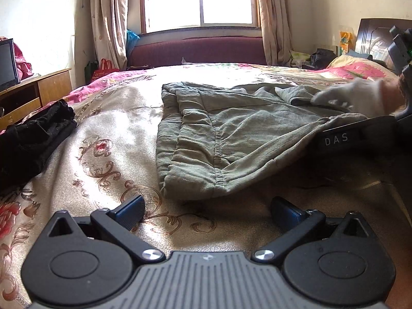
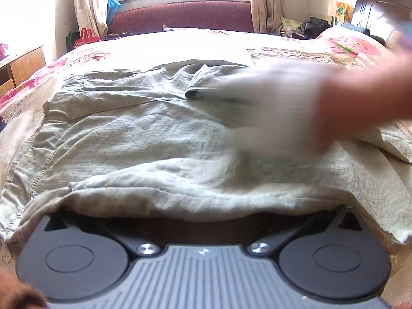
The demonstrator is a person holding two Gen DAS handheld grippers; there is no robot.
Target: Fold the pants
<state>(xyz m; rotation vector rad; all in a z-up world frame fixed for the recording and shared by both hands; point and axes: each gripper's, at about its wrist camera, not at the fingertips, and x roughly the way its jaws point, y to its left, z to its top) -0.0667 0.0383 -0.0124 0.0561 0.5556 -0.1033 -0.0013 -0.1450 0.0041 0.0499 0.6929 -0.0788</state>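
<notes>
Grey-green pants [image 1: 219,134] lie partly folded on the floral bedspread [image 1: 108,128]. My left gripper [image 1: 207,209] is open and empty, low over the bed just in front of the pants' near edge. The right gripper body [image 1: 342,139], marked DAS, sits at the pants' right edge with cloth draped over it. In the right wrist view the pants [image 2: 144,139] cover the right gripper's fingers, so they are hidden. A white-gloved hand [image 2: 273,108], blurred, is on the pants' upper right part; it also shows in the left wrist view [image 1: 352,97].
A black garment [image 1: 31,136] lies on the bed at the left. A wooden cabinet [image 1: 33,92] with a screen stands left of the bed. A maroon sofa [image 1: 198,51] sits under the window. Clutter and a dark headboard [image 1: 376,36] are at the right.
</notes>
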